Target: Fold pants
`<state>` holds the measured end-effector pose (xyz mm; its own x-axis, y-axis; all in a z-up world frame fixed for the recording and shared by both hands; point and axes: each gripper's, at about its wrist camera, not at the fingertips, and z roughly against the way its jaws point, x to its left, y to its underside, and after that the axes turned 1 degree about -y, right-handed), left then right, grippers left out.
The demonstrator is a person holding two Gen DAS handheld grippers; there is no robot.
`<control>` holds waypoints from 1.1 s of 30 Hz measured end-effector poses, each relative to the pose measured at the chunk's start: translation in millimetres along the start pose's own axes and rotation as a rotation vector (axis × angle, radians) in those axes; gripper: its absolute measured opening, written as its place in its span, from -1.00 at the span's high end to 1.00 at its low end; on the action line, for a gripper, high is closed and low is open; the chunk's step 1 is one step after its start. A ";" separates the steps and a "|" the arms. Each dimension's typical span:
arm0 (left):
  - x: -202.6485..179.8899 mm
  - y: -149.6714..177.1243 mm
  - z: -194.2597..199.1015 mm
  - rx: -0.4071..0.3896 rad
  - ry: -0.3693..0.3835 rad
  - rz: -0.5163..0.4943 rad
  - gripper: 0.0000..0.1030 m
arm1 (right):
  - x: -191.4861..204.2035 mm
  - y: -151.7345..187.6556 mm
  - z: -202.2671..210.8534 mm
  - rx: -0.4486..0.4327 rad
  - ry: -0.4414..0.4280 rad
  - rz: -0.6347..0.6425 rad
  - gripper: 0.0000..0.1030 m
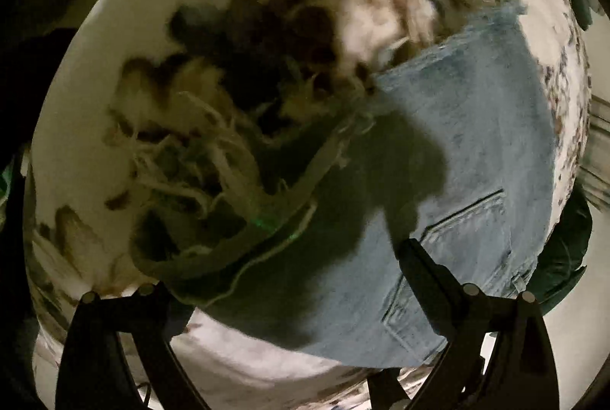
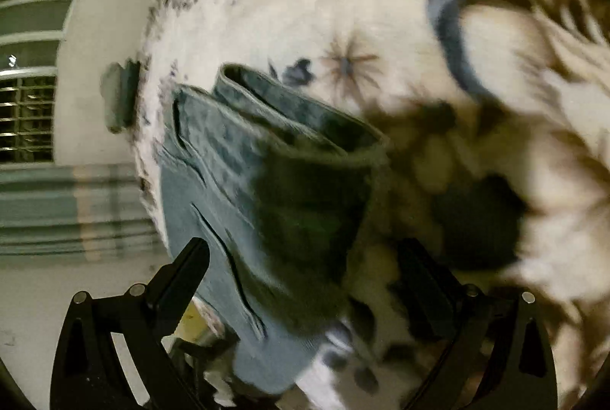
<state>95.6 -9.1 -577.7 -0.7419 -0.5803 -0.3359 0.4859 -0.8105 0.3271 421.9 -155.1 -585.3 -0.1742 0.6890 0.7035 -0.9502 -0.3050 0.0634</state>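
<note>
Pants (image 2: 236,188) lie folded into a compact stack on the floral bedspread (image 2: 381,28), near its edge; looks mostly done, maybe one tidy-up fold left. Your left tool (image 1: 289,280) and right tool (image 2: 305,257) both hover spread wide over the pants, gripping nothing. Frayed hem (image 1: 213,158) is loose beside the pants, could snag

The left gripper (image 1: 280,267) and right gripper (image 2: 305,259) have matte black angular fingers (image 2: 188,267), triangular cut-out linkages and round silver pivot pins (image 1: 471,289) at lower frame.
</note>
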 end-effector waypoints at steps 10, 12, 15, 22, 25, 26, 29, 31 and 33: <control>-35.2 -10.2 33.9 -0.090 0.050 -0.185 0.45 | 21.4 -1.2 3.0 -0.073 0.025 -0.033 0.43; -46.9 -13.0 45.9 -0.097 0.068 -0.224 0.46 | 32.3 2.7 12.1 -0.088 0.034 -0.041 0.47; -68.5 -9.1 69.1 -0.121 0.082 -0.304 0.47 | 47.3 10.5 28.3 -0.104 0.034 -0.065 0.51; -115.7 16.3 121.0 -0.163 0.075 -0.504 0.47 | 91.3 35.1 83.3 -0.140 -0.001 -0.109 0.54; -147.3 32.9 143.7 -0.158 0.096 -0.588 0.47 | 105.3 35.4 114.0 -0.170 -0.013 -0.138 0.54; -158.5 38.4 148.1 -0.156 0.101 -0.612 0.47 | 108.9 32.2 127.3 -0.190 -0.022 -0.162 0.54; -208.1 63.6 155.2 -0.120 0.141 -0.702 0.47 | 112.2 19.9 170.0 -0.265 -0.053 -0.225 0.54; -241.4 82.0 152.3 -0.081 0.172 -0.762 0.47 | 114.8 5.0 201.6 -0.333 -0.070 -0.256 0.54; -279.2 103.8 143.3 -0.044 0.203 -0.826 0.47 | 115.7 -14.0 236.6 -0.417 -0.080 -0.287 0.54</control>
<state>287.0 80.2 -323.4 -0.7710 0.1995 -0.6048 -0.1547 -0.9799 -0.1261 476.2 -226.7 -337.3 0.1134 0.6488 0.7525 -0.9820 0.1885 -0.0145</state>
